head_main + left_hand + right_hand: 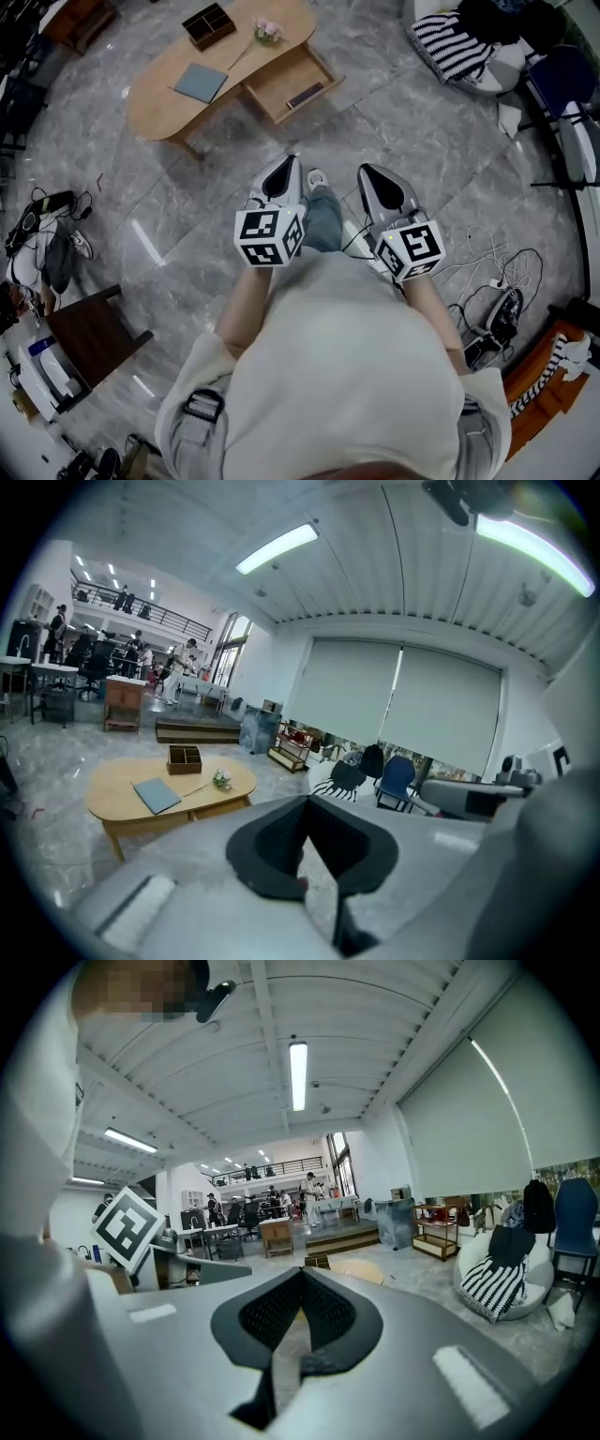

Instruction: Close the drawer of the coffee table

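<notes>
The oval wooden coffee table [164, 94] stands far ahead on the grey marble floor, and its drawer [291, 82] is pulled out toward me with a dark item inside. On the top lie a dark box [208, 24], a blue-grey book [201, 82] and a small flower sprig [267, 32]. My left gripper [287, 163] and right gripper [367, 172] are held side by side at chest height, well short of the table. Both are shut with nothing between them. The left gripper view shows the table [122, 794] at lower left beyond the shut left gripper [309, 806]. In the right gripper view, the right gripper [302, 1277] hides most of the table.
A striped cushion [450, 42] and a blue chair [567, 75] stand at the far right. Cables and a charger [492, 300] lie on the floor to my right. A dark wooden stool [89, 337] sits at my left. People work at desks in the background.
</notes>
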`<state>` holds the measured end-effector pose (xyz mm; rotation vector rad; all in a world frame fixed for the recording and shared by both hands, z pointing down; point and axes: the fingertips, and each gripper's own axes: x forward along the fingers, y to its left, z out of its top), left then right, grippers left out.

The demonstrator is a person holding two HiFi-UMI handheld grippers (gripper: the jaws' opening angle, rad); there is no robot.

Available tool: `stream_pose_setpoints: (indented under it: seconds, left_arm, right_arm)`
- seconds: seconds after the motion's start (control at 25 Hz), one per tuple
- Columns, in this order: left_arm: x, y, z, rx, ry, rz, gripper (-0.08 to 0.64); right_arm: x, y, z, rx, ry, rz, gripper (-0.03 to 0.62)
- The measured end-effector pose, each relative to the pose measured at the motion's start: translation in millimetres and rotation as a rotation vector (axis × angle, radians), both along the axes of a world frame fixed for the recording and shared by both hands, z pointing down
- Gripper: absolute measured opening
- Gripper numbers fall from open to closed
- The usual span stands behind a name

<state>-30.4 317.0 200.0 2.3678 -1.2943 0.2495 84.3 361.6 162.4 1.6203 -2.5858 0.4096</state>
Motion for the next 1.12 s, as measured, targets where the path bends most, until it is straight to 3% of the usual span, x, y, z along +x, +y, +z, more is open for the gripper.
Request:
stream_pose_setpoints:
  seconds: [0.44,0.76,1.12]
  left_arm:
    - [0.9,-104.9,12.0,-0.038,-0.015,-0.088,-0.003]
    - [6.1,-183.8,12.5,-0.074,0.019,-0.137,-0.003]
    - [-3.4,-241.3,27.9,-0.102,0.006,-0.204,-0.003]
  right_arm:
    - [23.0,-117.7,-5.2,-0.011,0.023,-0.069,-0.002]
    - [23.0,-212.9,-6.0,-0.027,0.056,-0.154,-0.002]
    - [29.5,-288.9,11.7,-0.056,0.044,-0.184,-0.002]
